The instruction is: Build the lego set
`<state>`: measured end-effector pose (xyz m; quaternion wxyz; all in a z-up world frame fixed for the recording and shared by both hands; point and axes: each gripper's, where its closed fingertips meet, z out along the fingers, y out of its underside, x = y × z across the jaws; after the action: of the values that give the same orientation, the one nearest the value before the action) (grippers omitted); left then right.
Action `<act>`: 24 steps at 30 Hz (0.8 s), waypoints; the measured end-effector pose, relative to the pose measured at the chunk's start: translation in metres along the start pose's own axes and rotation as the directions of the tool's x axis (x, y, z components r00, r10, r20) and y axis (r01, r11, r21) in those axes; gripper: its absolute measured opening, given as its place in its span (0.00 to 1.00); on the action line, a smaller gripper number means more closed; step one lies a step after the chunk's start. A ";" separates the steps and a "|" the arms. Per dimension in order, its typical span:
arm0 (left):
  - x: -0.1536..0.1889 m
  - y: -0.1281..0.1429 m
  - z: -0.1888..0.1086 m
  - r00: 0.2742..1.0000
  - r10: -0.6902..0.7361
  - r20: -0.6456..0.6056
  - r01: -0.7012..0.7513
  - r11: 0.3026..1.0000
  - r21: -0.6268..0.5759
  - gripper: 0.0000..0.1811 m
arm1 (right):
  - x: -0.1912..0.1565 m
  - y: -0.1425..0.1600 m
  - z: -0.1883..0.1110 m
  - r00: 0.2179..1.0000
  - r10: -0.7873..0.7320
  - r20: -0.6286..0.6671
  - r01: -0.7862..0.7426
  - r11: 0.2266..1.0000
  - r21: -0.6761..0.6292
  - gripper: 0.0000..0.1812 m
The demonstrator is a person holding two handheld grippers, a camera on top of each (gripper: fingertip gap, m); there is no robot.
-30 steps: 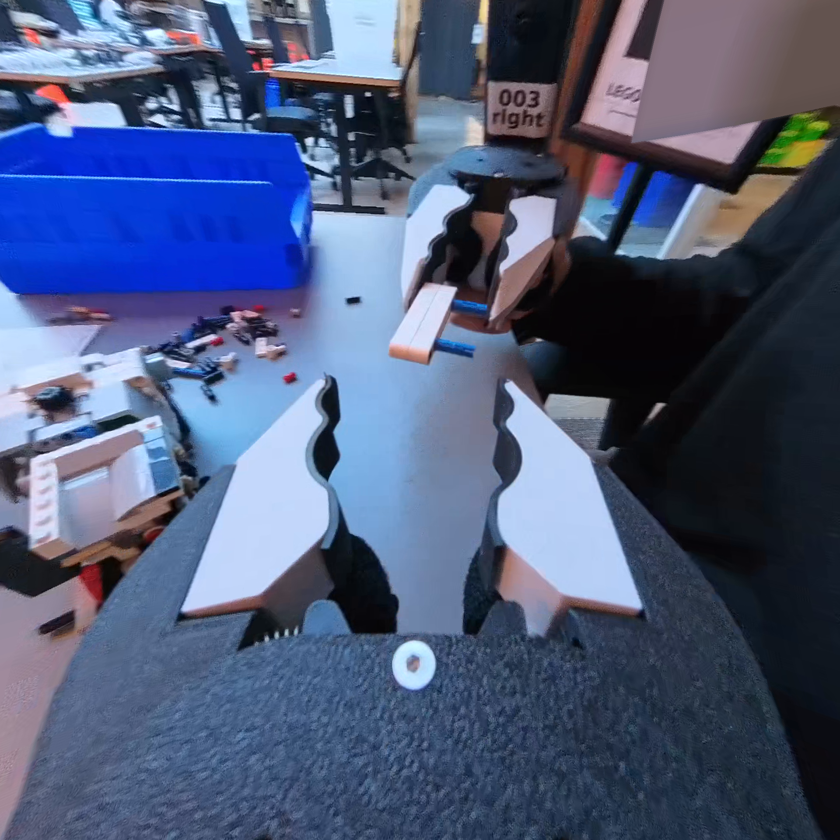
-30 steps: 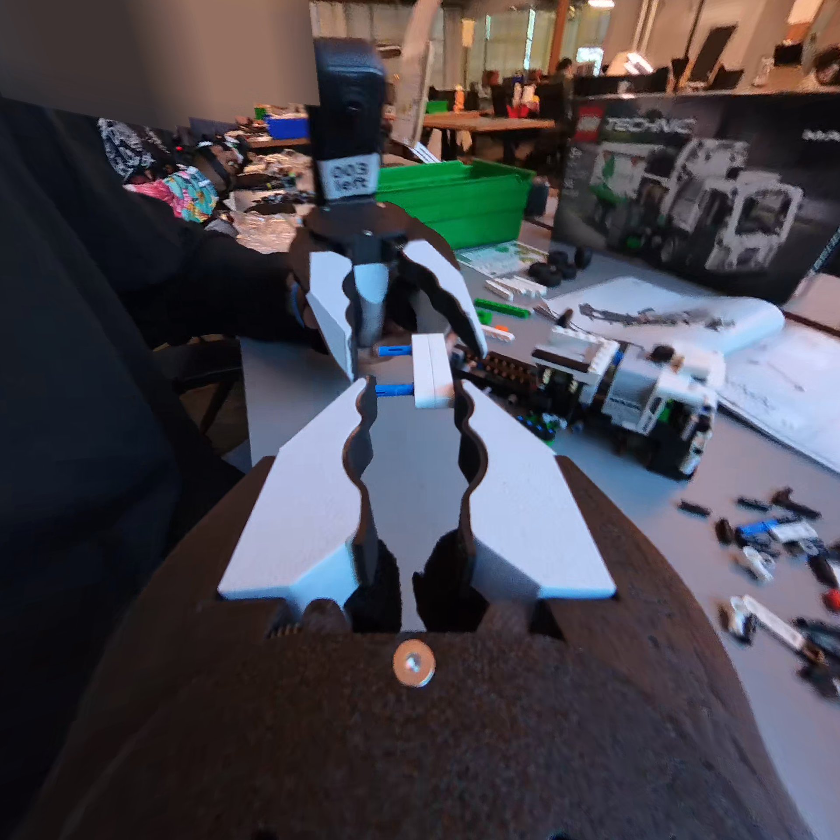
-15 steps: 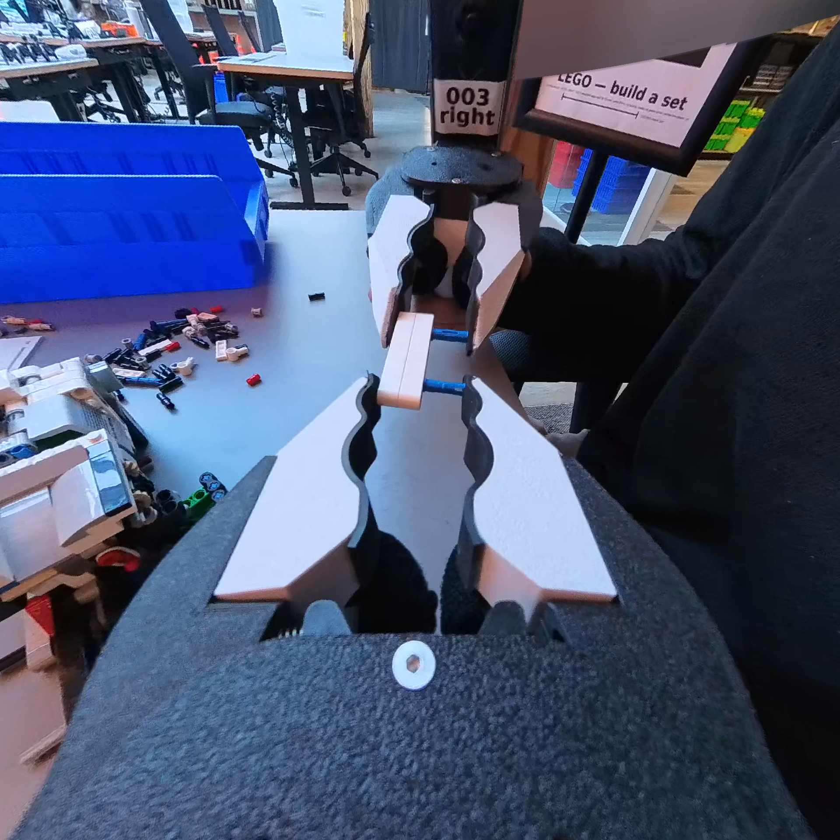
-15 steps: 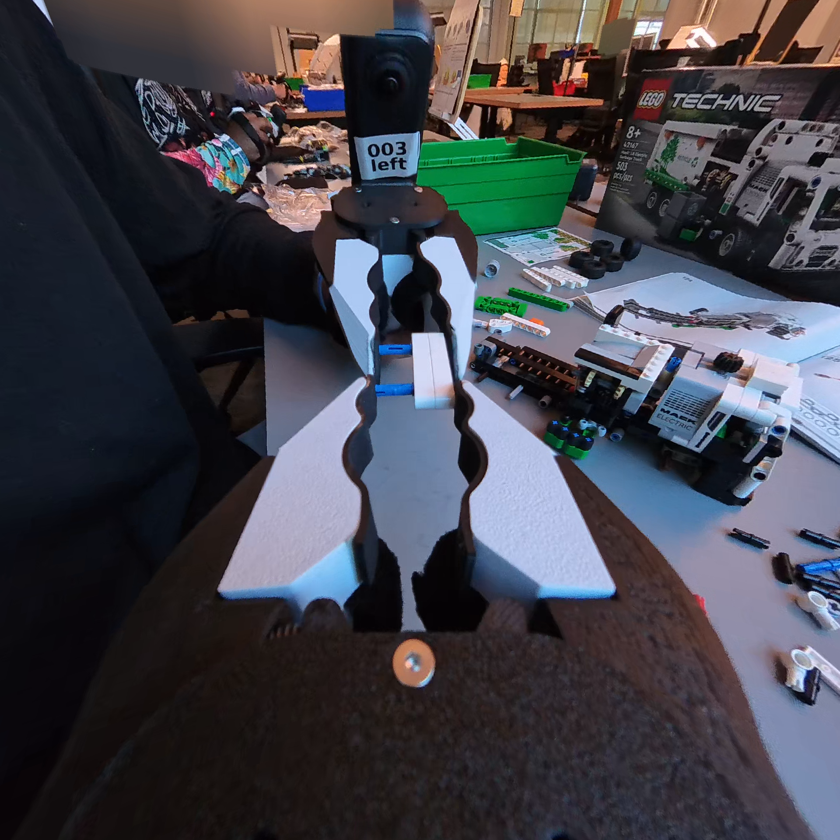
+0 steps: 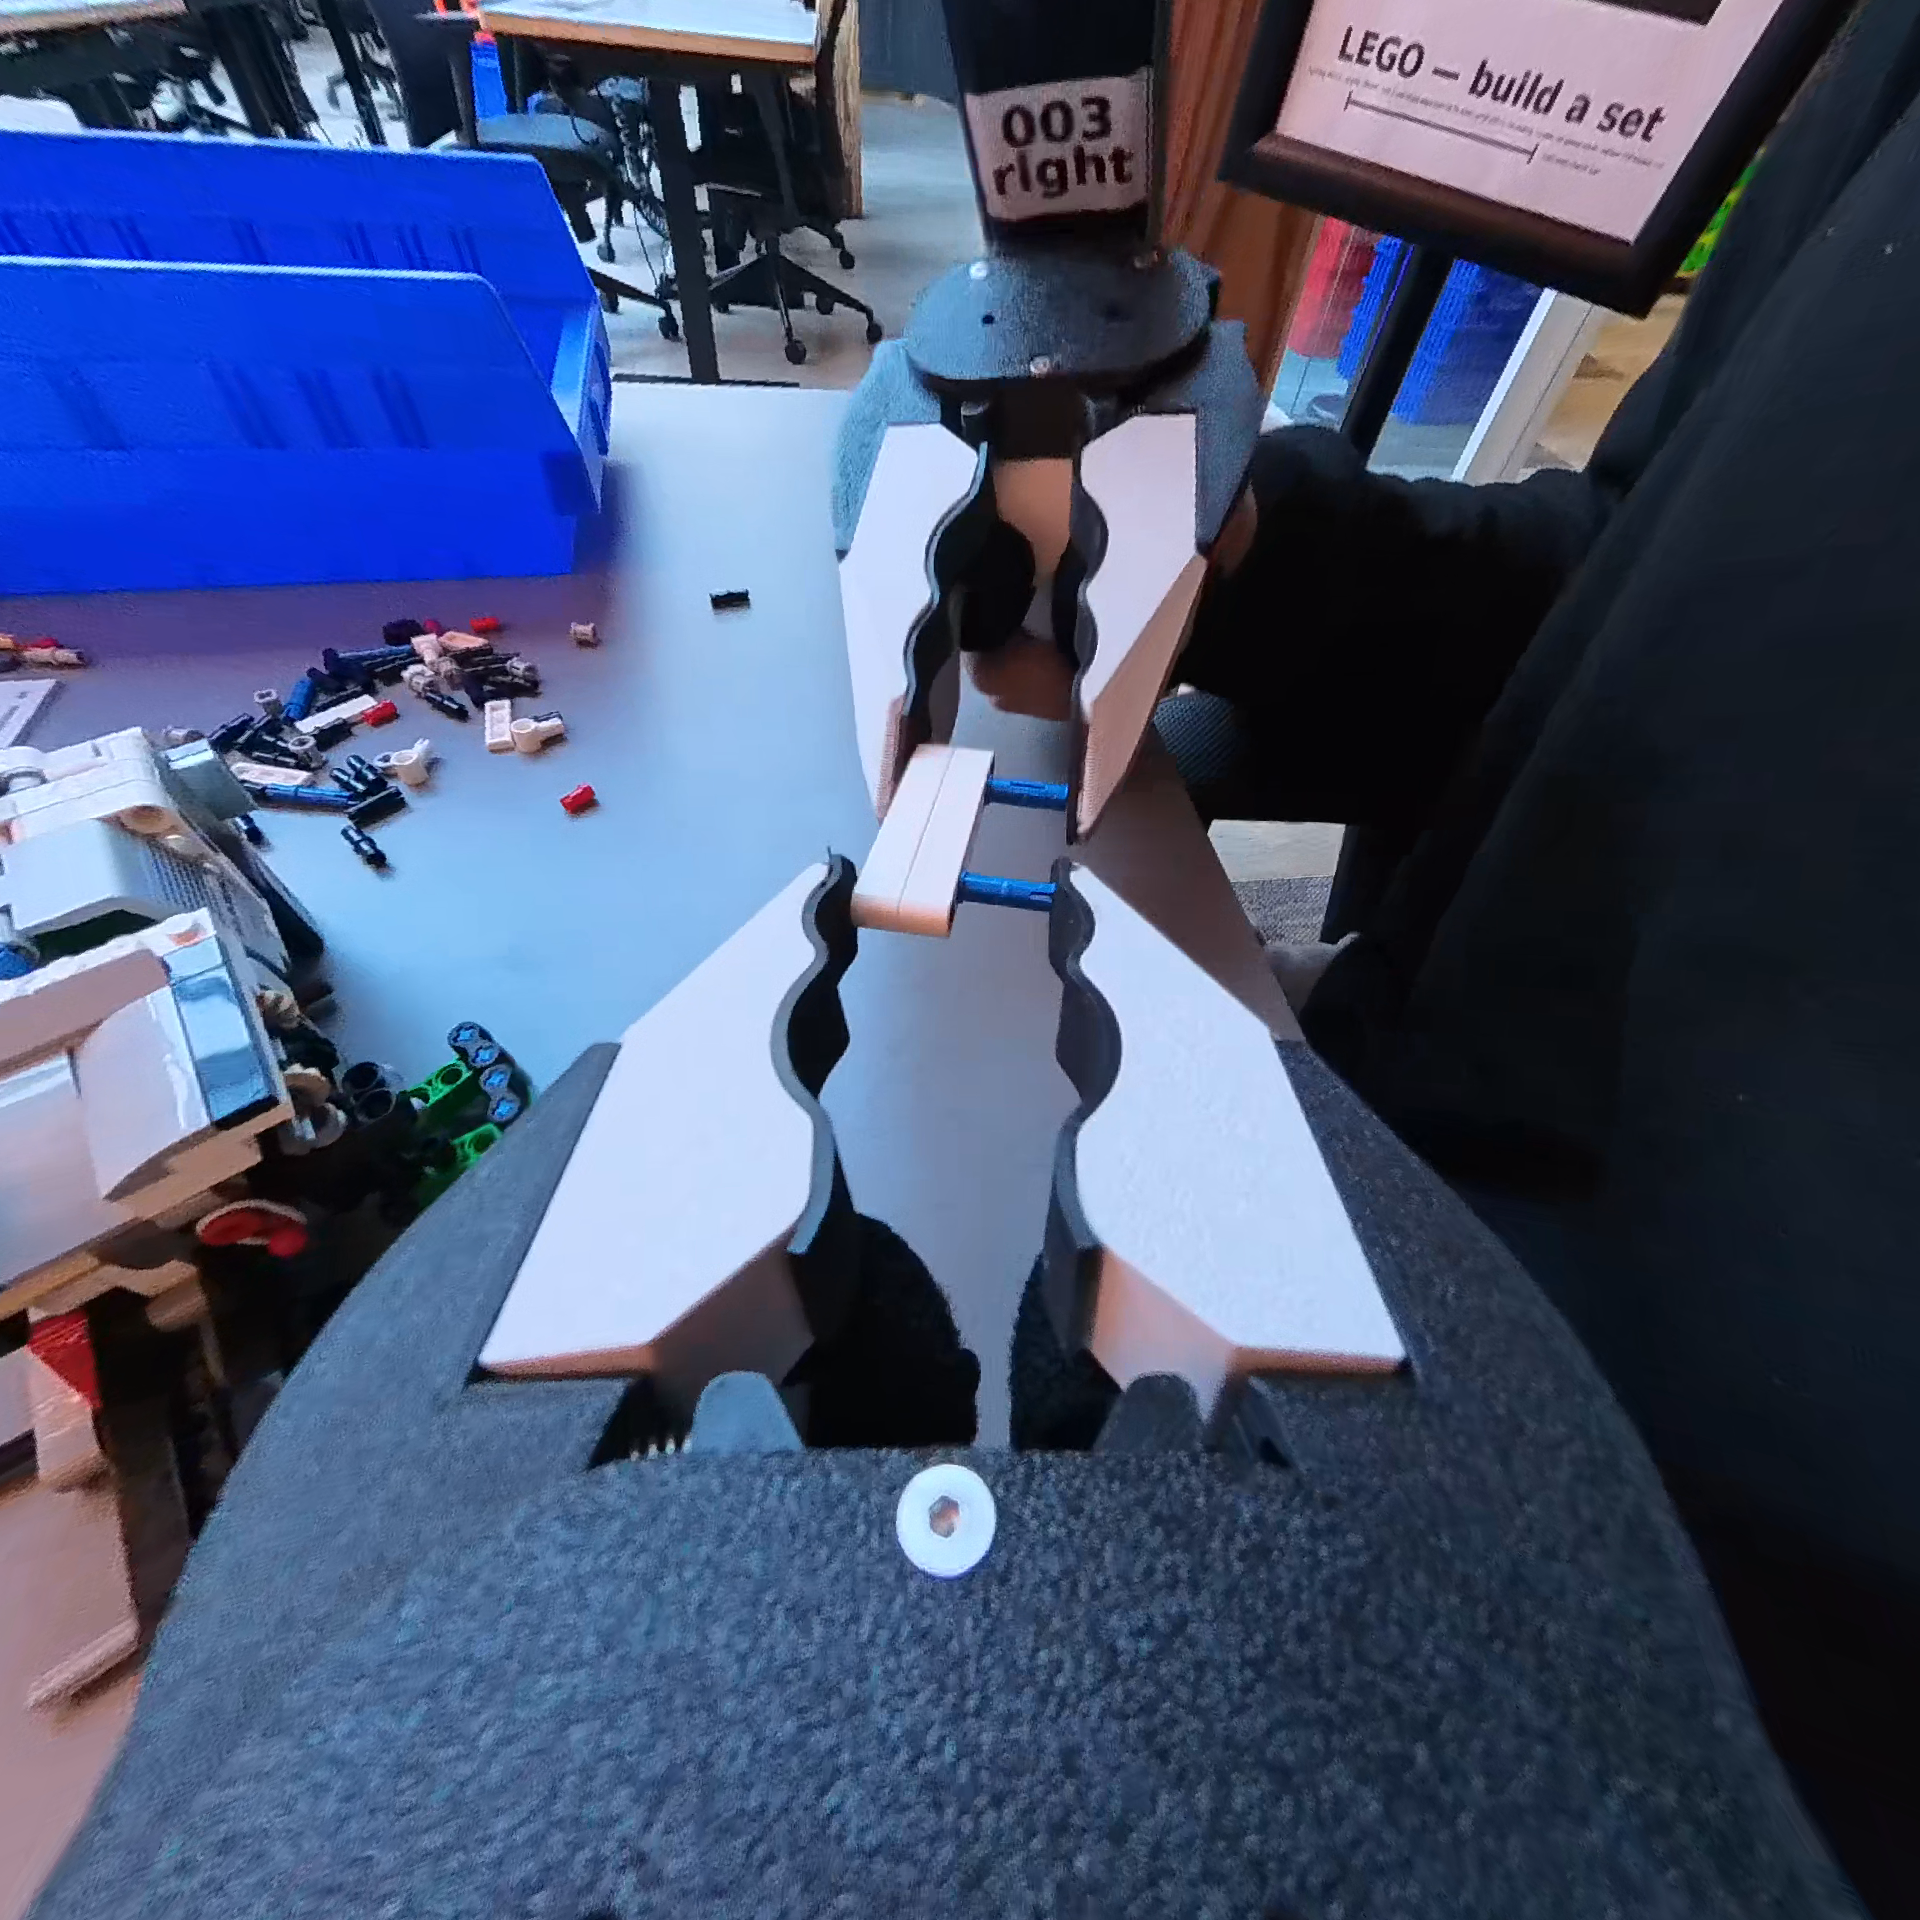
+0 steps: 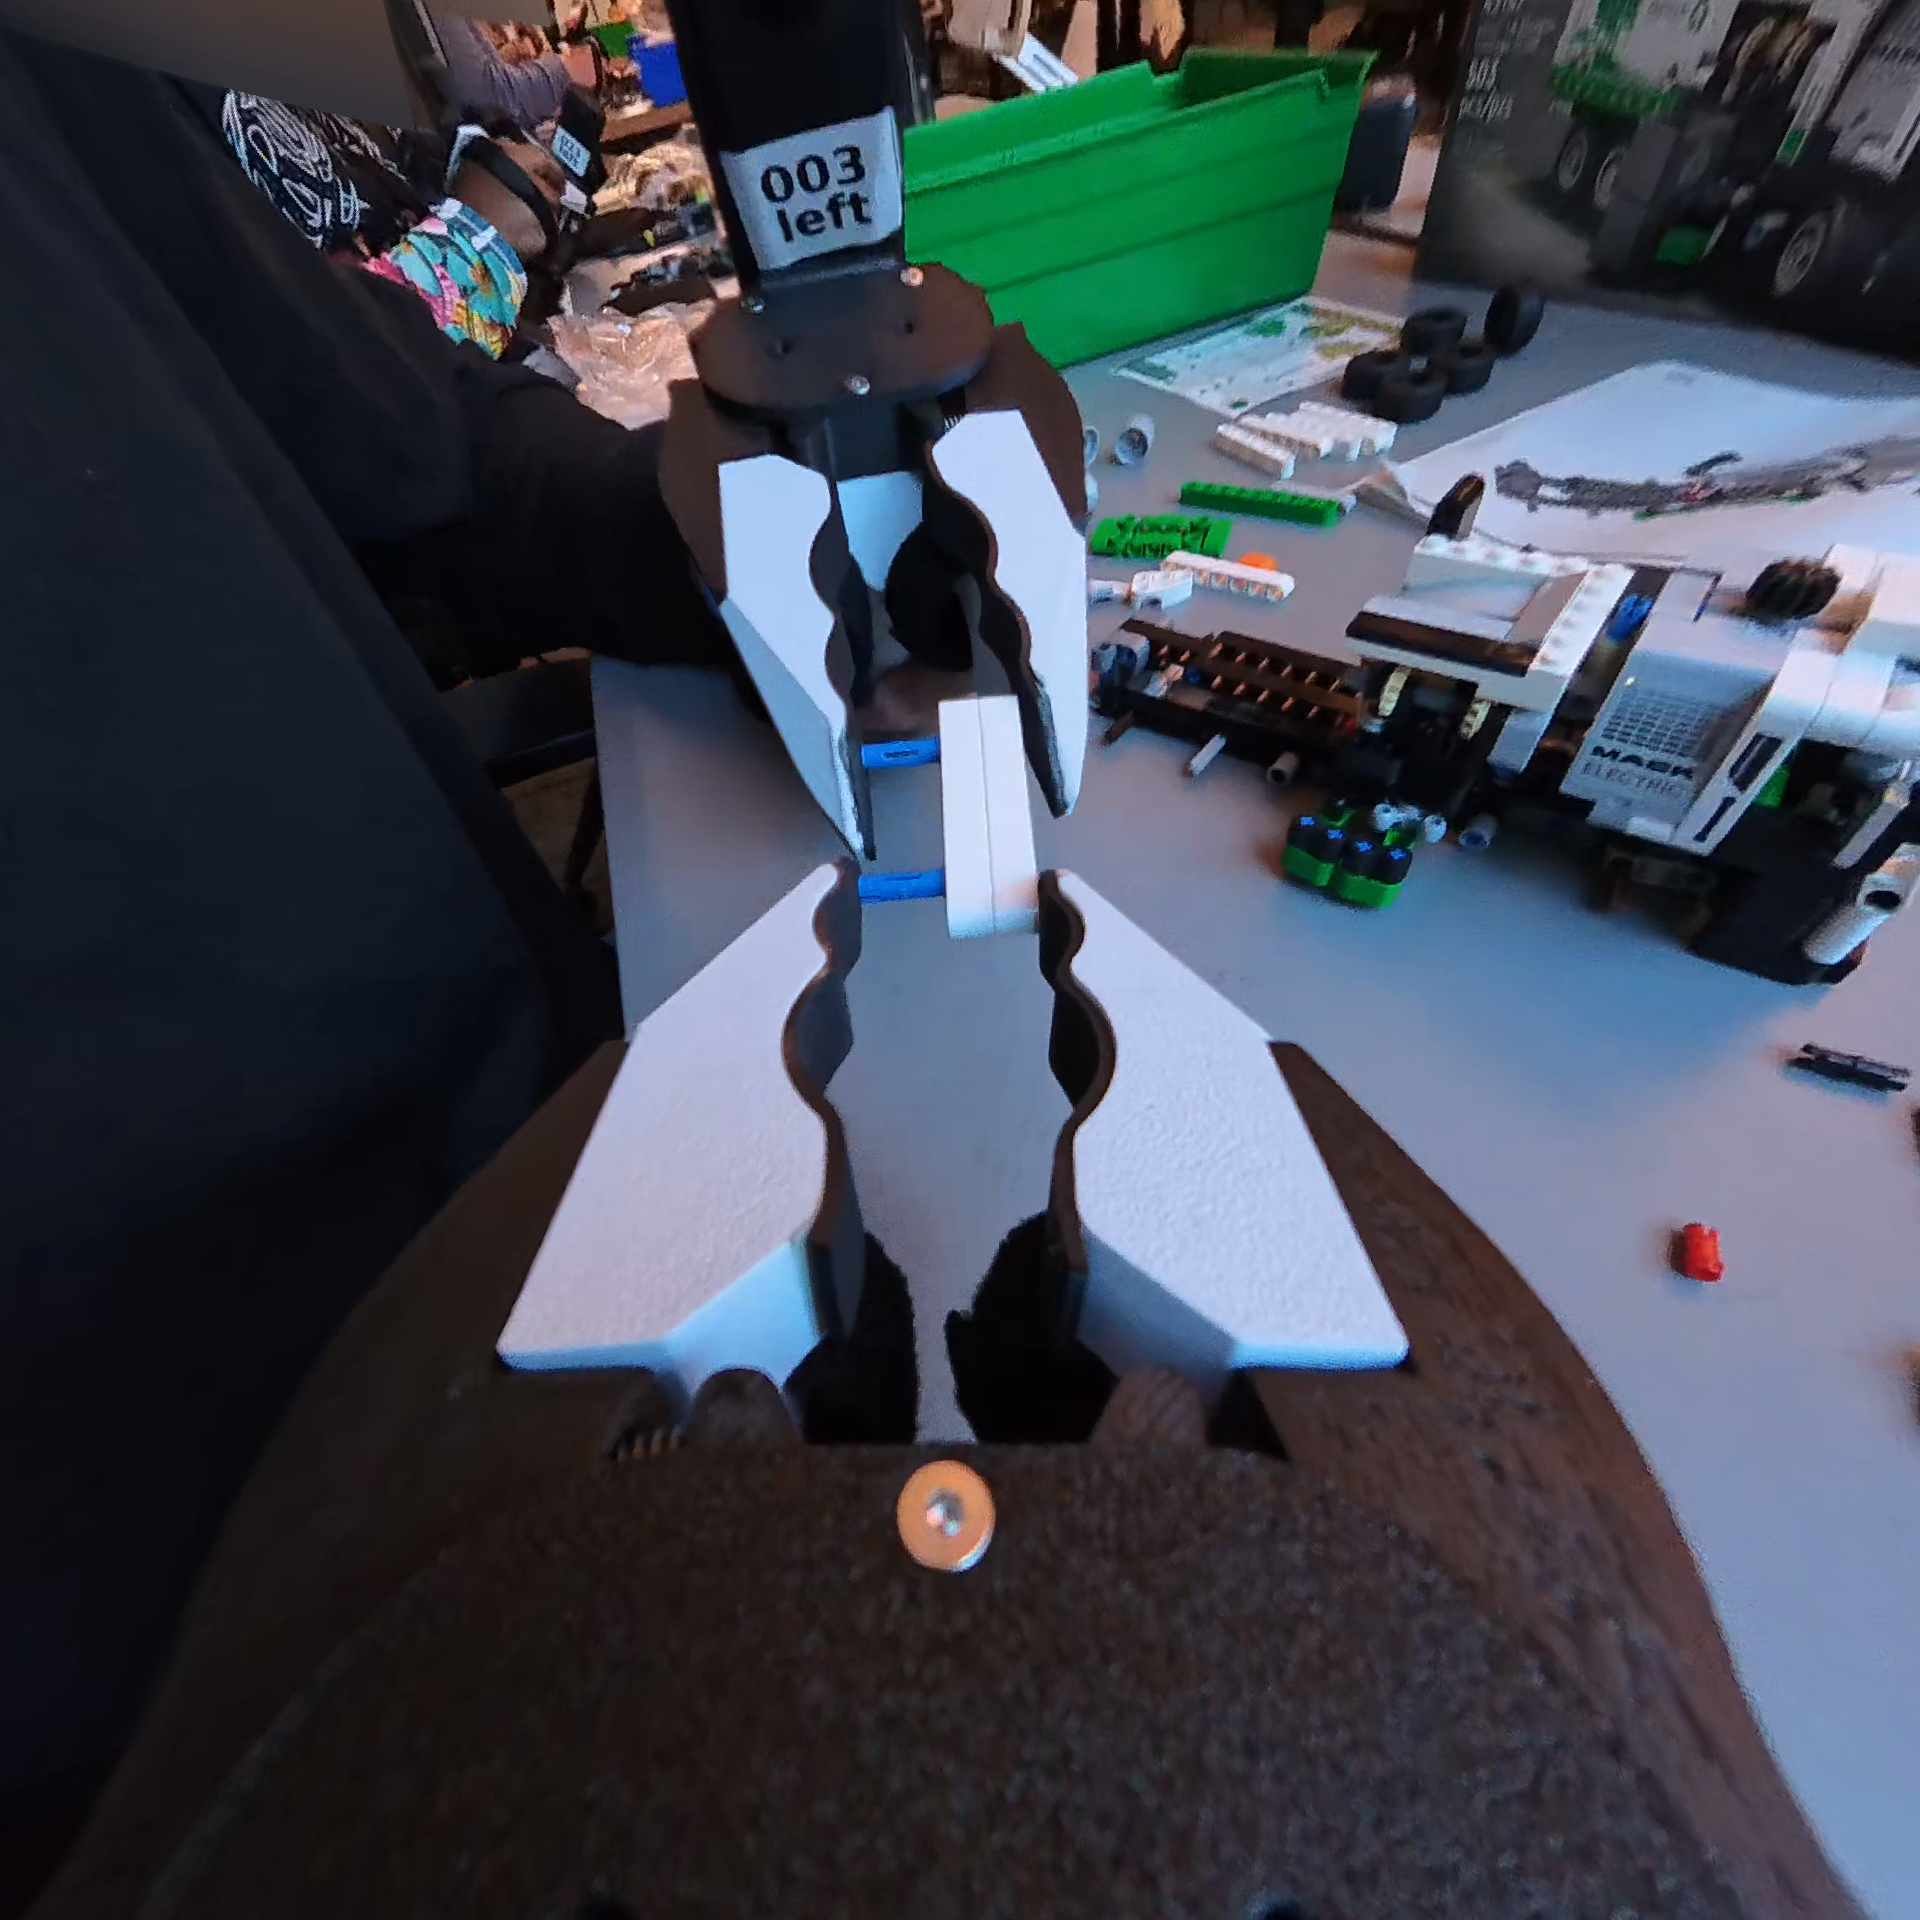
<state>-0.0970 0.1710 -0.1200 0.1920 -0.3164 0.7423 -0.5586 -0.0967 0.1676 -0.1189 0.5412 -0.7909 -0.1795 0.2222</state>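
Note:
A pair of white beams (image 5: 920, 847) joined side by side, with two blue pins (image 5: 1003, 889) sticking out of one face, hangs above the grey table's near edge. My left gripper (image 5: 945, 873) is shut on its near end, one finger on the beams and the other on a pin tip. My right gripper (image 5: 987, 790) faces it and is shut on the far end. In the right wrist view, the right gripper (image 6: 945, 881) clamps the beams (image 6: 987, 821) and a pin (image 6: 900, 885), with the left gripper (image 6: 961, 821) opposite.
The part-built white truck (image 6: 1662, 707) stands on the table (image 6: 1403, 1091), also in the left wrist view (image 5: 114, 987). Loose small parts (image 5: 395, 717), a blue bin (image 5: 281, 416), a green bin (image 6: 1122, 197), black wheels (image 6: 1434, 353), an open booklet (image 6: 1662, 447) and the set box (image 6: 1714, 135) surround it.
My left gripper was wide open and apart from the beams. It has moved up to them and shut on their free end. The right gripper has kept its hold.

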 end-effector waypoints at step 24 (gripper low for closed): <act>-0.042 -0.004 -0.019 0.974 0.036 0.226 -0.024 0.998 -0.054 0.18 | 0.043 0.022 -0.009 0.988 -0.013 -0.153 -0.015 0.984 -0.179 0.18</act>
<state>-0.0777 0.2125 -0.1129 0.2757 -0.3716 0.7341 -0.4970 -0.0546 0.1758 -0.1432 0.4796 -0.8514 -0.1561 0.1438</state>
